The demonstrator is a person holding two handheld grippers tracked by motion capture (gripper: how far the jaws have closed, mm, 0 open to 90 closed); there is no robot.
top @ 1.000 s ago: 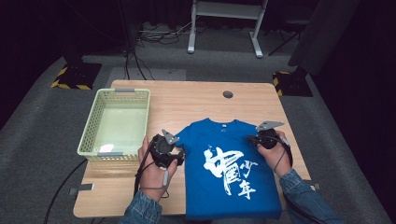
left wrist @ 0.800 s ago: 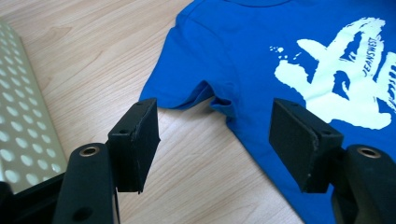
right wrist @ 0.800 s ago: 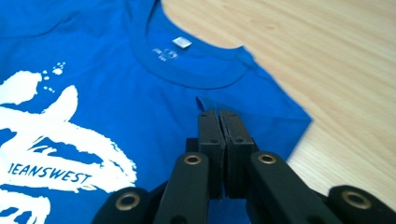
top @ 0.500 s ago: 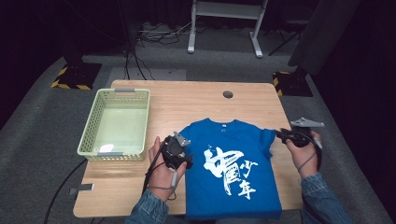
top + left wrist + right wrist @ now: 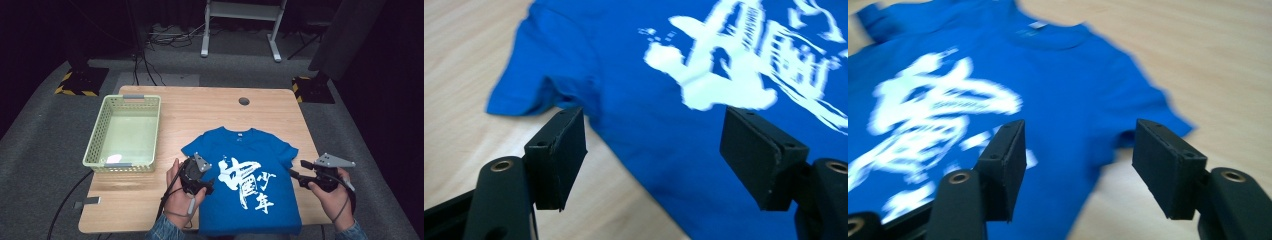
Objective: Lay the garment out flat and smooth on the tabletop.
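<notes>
T-shirt (image 5: 250, 185) flat on table (image 5: 210, 107), below 2 grippers' just-opened, empty jaws, left (image 5: 206, 187), right (image 5: 295, 175).

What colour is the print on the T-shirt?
White, on the blue T-shirt; clearest in the high view.

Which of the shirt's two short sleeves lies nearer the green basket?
The sleeve beside the left gripper, on the basket's side; the other sleeve points toward the right gripper.

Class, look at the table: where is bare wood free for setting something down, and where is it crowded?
Free: the strip beyond the T-shirt around the hole, and the front-left corner before the basket. Crowded: the front, where the left gripper and right gripper flank the shirt.
</notes>
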